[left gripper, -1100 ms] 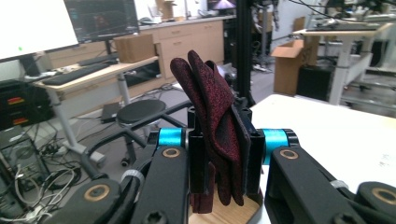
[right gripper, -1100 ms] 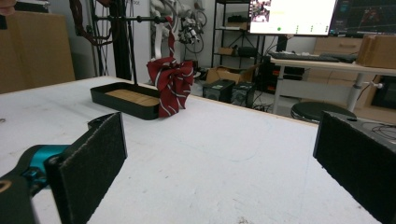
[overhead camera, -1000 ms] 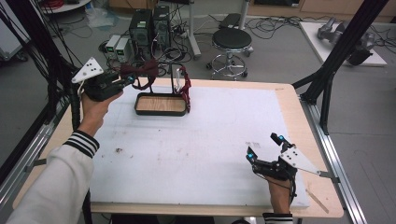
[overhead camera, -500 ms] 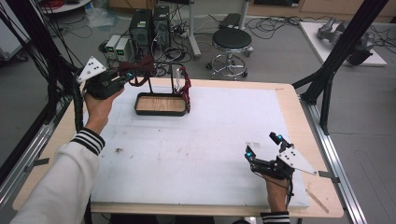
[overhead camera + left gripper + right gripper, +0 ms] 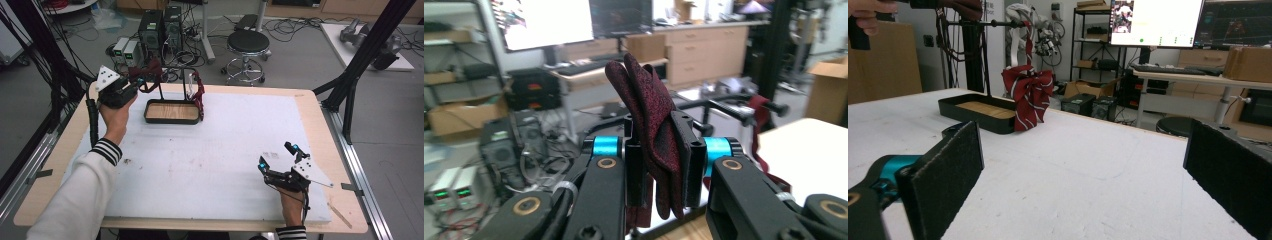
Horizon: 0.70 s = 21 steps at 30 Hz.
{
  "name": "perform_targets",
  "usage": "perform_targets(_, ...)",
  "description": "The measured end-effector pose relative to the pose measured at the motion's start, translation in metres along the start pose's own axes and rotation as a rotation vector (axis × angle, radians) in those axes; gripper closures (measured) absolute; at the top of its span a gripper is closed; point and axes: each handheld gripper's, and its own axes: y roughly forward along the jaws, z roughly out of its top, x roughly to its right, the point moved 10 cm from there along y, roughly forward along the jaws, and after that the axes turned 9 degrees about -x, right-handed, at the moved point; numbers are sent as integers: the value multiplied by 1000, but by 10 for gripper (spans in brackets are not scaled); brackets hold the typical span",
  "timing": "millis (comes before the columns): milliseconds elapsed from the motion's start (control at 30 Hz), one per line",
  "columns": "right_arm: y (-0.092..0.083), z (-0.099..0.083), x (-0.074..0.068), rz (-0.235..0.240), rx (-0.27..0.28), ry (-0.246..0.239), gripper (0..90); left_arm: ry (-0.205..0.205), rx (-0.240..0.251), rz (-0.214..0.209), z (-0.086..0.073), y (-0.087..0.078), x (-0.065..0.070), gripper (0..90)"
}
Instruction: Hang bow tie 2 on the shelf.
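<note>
While the left gripper clamps a dark red bow tie between its closed jaws, it holds the fabric raised beside the stand's crossbar, a height suited to hanging it there. A striped red bow tie already hangs at the bar's far end, over the tray. The right gripper, jaws wide apart and holding nothing, rests low at the table's near edge, well clear of the work.

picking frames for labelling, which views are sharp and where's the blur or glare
Left gripper view: the dark red bow tie and jaws are sharp, the room behind soft, the screen washed out. Right gripper view: the near pads blur, the striped bow tie is clearer. High view: even light, soft shadows.
</note>
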Motion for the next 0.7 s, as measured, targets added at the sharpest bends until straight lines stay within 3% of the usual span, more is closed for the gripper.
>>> perform_targets(133,2,-3,-2,6,-13,-4,18,5,36,37,4,-7,-4,781)
perform_targets(333,4,-5,-5,12,-19,-2,18,27,25,94,4,-11,-10,782)
perform_targets(533,5,-6,-5,15,-20,0,18,88,-3,153,-1,-12,-9,783)
perform_targets(700,4,-5,-6,18,-15,-7,18,101,-27,164,-8,-13,-7,784)
